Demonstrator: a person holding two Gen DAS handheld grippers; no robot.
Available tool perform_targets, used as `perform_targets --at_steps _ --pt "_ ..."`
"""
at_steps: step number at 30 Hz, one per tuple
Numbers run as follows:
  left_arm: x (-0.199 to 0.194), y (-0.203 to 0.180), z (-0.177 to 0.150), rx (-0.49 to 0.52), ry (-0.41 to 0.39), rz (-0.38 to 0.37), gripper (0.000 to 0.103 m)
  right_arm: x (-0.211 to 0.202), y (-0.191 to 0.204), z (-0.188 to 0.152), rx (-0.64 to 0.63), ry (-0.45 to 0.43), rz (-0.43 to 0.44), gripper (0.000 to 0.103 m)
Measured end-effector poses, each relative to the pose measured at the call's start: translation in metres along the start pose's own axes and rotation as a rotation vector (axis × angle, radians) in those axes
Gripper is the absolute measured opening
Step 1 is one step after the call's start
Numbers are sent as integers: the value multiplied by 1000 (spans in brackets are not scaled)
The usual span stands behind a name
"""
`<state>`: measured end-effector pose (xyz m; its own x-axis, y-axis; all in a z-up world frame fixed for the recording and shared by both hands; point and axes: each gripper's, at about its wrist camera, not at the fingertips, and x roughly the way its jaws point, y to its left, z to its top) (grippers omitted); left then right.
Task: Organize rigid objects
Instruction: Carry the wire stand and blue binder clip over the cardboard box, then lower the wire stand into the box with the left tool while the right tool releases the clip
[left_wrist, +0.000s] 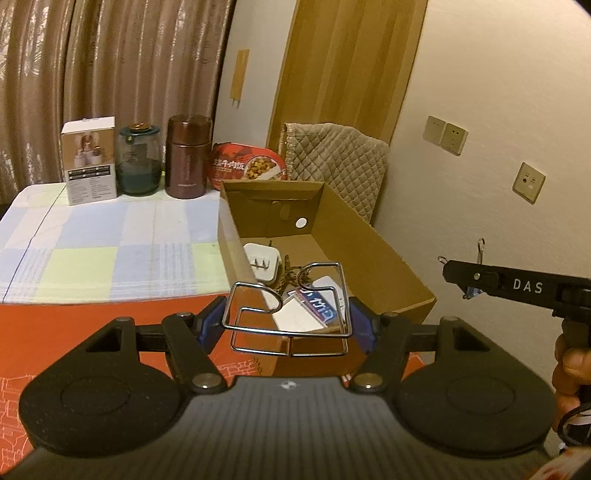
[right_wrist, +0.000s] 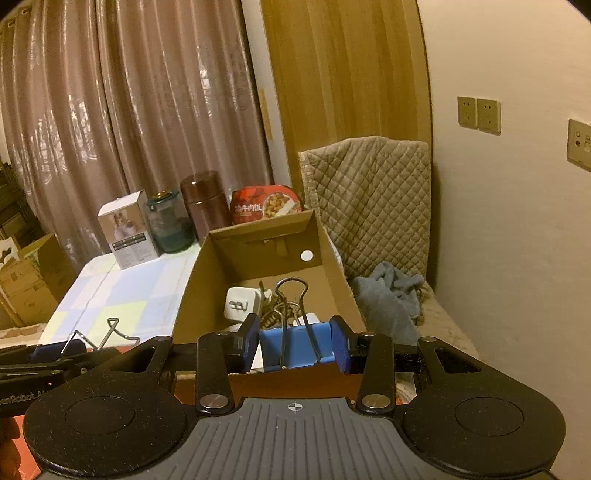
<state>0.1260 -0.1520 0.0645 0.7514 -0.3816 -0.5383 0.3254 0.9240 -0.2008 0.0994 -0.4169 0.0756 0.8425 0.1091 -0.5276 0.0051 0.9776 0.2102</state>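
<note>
My left gripper (left_wrist: 286, 326) is shut on a bent wire rack (left_wrist: 288, 299) and holds it over the near end of an open cardboard box (left_wrist: 373, 243). The box holds a white charger (left_wrist: 262, 262), a blue-and-white packet (left_wrist: 314, 304) and a cord. My right gripper (right_wrist: 295, 347) is shut on a blue binder clip (right_wrist: 295, 347) with its wire handles up, above the near edge of the same box (right_wrist: 195, 295). The right gripper also shows in the left wrist view (left_wrist: 469, 291), right of the box. The left gripper with the rack (right_wrist: 107, 338) shows at the left of the right wrist view.
At the table's back stand a white carton (left_wrist: 90, 160), a green glass jar (left_wrist: 138, 162), a brown flask (left_wrist: 188, 157) and a red food bowl (left_wrist: 247, 166). A checked cloth (left_wrist: 110, 243) and red mat (left_wrist: 92, 328) cover the table. A quilted chair (right_wrist: 373, 199) with a grey towel (right_wrist: 391, 299) stands right.
</note>
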Motion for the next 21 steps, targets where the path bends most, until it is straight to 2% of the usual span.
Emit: perform_targets --at_steps 8,16,21 --pt "25 -9 11 15 18 -24 65 20 -1 9 -45 28 7 38" --pt "59 -9 25 50 42 -30 65 59 -2 30 -112 84 24 38" --pt "83 -3 41 49 61 -78 65 84 -7 46 -132 111 31 38"
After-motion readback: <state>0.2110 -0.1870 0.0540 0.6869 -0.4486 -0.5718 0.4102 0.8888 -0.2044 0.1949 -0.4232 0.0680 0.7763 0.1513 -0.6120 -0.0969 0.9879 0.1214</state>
